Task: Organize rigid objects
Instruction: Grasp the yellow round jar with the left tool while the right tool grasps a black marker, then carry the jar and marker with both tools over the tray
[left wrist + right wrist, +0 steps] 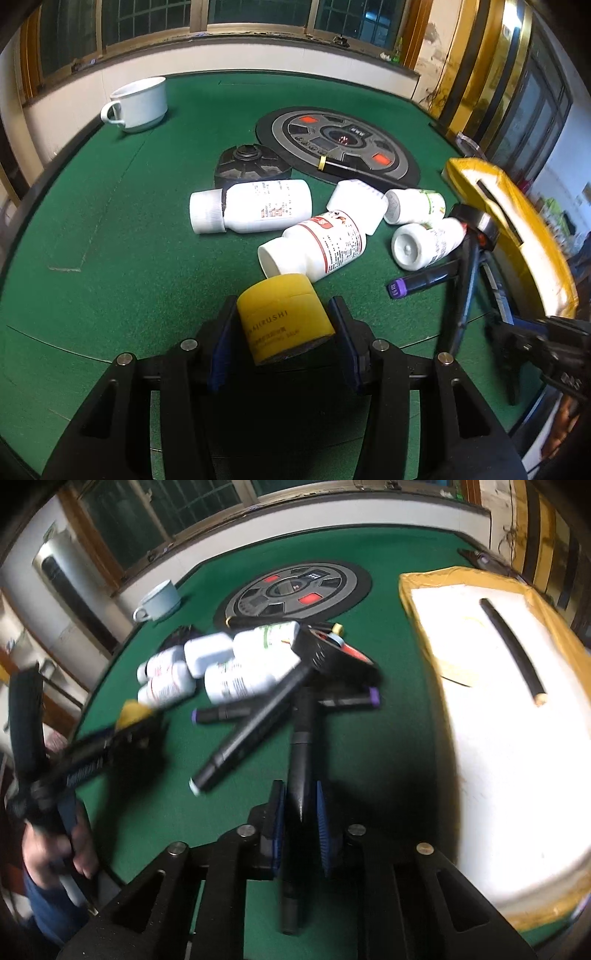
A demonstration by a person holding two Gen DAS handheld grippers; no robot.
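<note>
You are holding the yellow jar (283,317) clamped in your left gripper (284,339), near the bottles (314,247). Your right gripper (300,823) is gripping a black marker (301,760), its long axis pointing far, with the box (491,738) lying just right.
</note>
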